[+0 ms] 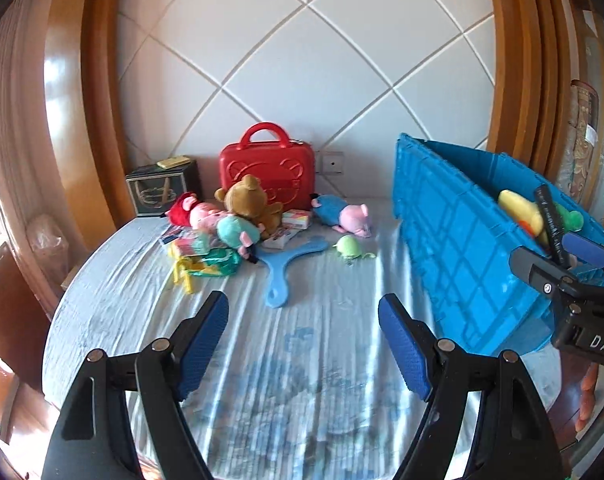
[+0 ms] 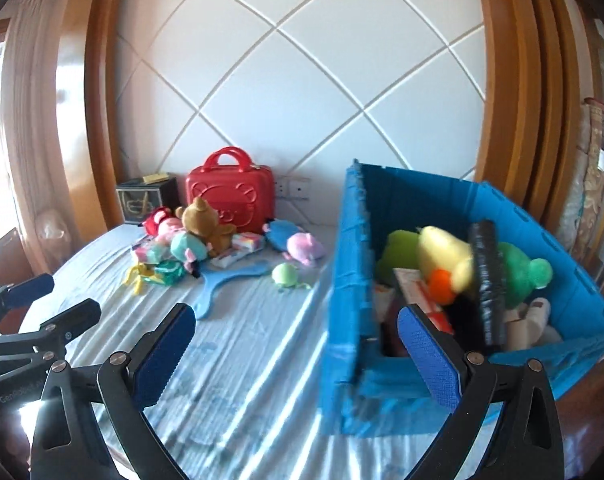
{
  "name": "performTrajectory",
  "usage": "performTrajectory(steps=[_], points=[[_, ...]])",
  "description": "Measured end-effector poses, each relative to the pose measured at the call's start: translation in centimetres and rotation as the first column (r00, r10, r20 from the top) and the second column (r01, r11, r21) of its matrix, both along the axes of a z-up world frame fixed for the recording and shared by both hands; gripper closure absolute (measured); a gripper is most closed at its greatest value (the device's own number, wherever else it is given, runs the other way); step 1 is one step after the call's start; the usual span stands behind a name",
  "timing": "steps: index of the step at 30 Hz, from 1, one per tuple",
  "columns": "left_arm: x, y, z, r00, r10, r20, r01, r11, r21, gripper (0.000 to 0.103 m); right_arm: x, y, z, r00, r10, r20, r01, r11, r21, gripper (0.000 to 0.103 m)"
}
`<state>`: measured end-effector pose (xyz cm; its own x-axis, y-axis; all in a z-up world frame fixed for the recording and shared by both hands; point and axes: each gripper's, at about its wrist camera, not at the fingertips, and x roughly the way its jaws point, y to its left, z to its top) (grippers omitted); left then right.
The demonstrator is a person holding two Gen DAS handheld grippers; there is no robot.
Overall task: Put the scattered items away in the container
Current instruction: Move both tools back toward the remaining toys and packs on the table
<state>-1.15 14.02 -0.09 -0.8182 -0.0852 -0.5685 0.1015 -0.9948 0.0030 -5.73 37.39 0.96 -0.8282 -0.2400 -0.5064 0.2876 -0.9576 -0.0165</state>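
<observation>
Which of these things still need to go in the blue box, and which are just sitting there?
To tidy away: brown teddy bear, pink pig plush, small green toy, blue hand mirror, all headed for the blue crate.

Just sitting there: red case, dark box, wall socket.

Glossy red plastic case (image 1: 265, 174), ribbed blue plastic crate (image 2: 382, 384), wrinkled cloth sheet (image 1: 302, 360), plush bear (image 1: 247, 200).
</observation>
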Motion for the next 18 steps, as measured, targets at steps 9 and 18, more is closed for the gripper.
performTrajectory(steps=[9, 18], points=[[-0.9, -12.1, -3.9, 0.988, 0.125, 0.095, -0.129, 0.991, 0.04, 0.026, -1.8, -11.2, -3.9, 0.991, 0.025, 0.135, -0.031, 0.999, 0.043, 0.0], [-6.0, -18.3, -6.3, 0.962, 0.228, 0.152, -0.234, 0.972, 0.02, 0.026, -8.9, -16.0, -6.5, 0.978, 0.085, 0.189, -0.096, 0.994, 0.05, 0.0]])
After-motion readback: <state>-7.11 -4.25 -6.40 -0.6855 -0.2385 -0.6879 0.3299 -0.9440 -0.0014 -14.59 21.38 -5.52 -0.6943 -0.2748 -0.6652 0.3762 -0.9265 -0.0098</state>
